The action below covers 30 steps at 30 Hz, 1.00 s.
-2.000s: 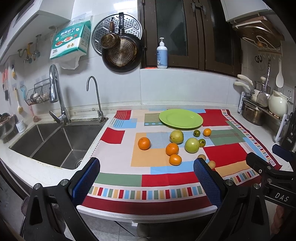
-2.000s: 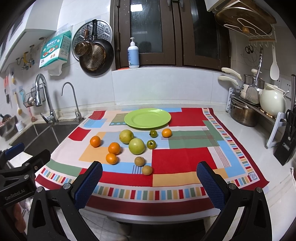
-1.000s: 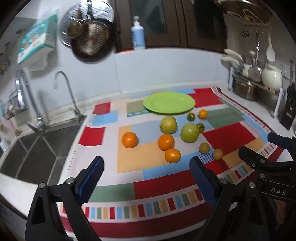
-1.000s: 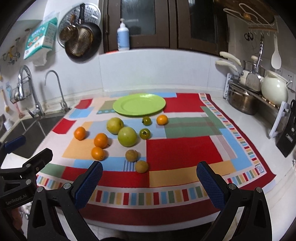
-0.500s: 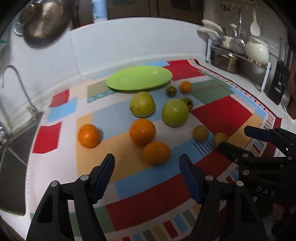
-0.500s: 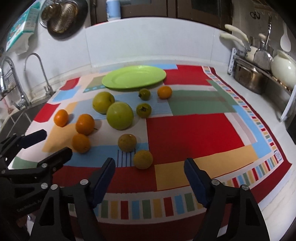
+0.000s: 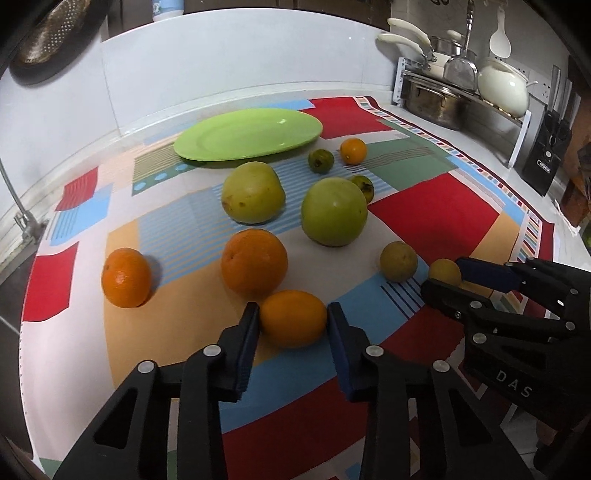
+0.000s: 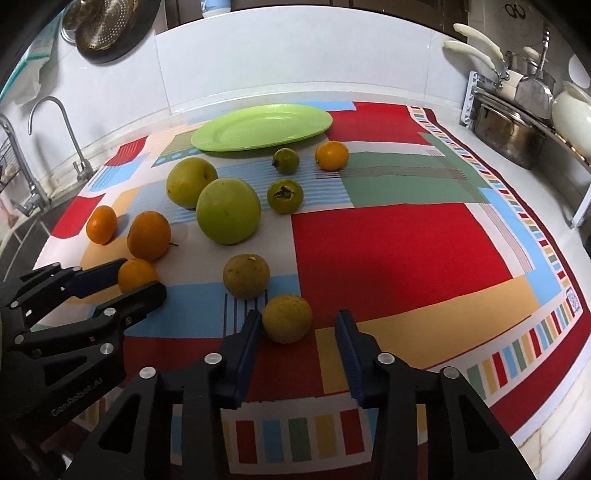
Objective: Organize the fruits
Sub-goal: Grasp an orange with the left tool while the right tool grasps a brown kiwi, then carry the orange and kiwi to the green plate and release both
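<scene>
Several fruits lie on a patchwork cloth (image 7: pixel 424 218) in front of a green plate (image 7: pixel 247 134). My left gripper (image 7: pixel 293 325) is closing, and both blue pads touch the sides of a small orange (image 7: pixel 293 317) resting on the cloth. My right gripper (image 8: pixel 299 325) is also closing around a small yellow-brown fruit (image 8: pixel 287 318). Its left pad touches the fruit, while a gap shows at the right pad. Two more oranges (image 7: pixel 254 260), two large green fruits (image 7: pixel 334 210), a second brownish fruit (image 8: pixel 246 275) and three small round fruits (image 8: pixel 285 195) lie behind.
A sink with taps (image 8: pixel 40 155) lies to the left of the cloth. A rack with pots and a white kettle (image 7: pixel 502 86) stands at the right, beside a knife block (image 7: pixel 546 162). A strainer pan (image 8: pixel 107 26) hangs on the wall.
Both grippers have come down and forward toward the fruits and narrowed from wide open. The left one now has the small orange between its pads, the right one the yellow-brown fruit.
</scene>
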Motion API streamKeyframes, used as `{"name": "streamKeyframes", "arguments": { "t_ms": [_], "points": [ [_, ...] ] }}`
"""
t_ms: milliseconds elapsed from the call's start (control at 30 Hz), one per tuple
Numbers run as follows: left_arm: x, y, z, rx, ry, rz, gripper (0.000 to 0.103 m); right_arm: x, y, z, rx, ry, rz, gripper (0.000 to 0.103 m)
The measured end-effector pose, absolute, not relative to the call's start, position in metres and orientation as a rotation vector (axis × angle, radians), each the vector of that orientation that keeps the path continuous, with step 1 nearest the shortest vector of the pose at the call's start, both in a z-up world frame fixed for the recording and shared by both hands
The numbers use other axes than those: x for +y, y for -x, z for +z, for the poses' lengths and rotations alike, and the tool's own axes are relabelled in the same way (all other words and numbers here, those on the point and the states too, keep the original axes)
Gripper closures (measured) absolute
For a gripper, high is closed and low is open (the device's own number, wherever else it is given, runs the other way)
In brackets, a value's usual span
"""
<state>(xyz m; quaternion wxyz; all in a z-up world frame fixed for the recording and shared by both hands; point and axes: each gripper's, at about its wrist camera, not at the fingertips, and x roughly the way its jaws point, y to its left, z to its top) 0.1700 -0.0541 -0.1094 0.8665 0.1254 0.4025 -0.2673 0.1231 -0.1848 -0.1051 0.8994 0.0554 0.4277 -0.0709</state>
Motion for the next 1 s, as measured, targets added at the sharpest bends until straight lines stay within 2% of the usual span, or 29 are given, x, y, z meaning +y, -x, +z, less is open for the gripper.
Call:
{"name": "streamKeyframes", "arguments": {
  "t_ms": [133,633,1000],
  "points": [
    [-0.053,-0.171,-0.109,0.839,-0.272,-0.58,0.067,-0.182,-0.126,-0.105,0.887,-0.121,-0.135,0.074],
    [-0.036,-0.177,-0.066,0.722,-0.274,-0.664,0.067,-0.165,-0.127,-0.071,0.837,-0.147,-0.133,0.074],
    [-0.045,-0.219,-0.039,0.682,-0.207,-0.595,0.067,-0.179,-0.178,-0.029,0.71,-0.125,-0.046,0.074]
  ]
}}
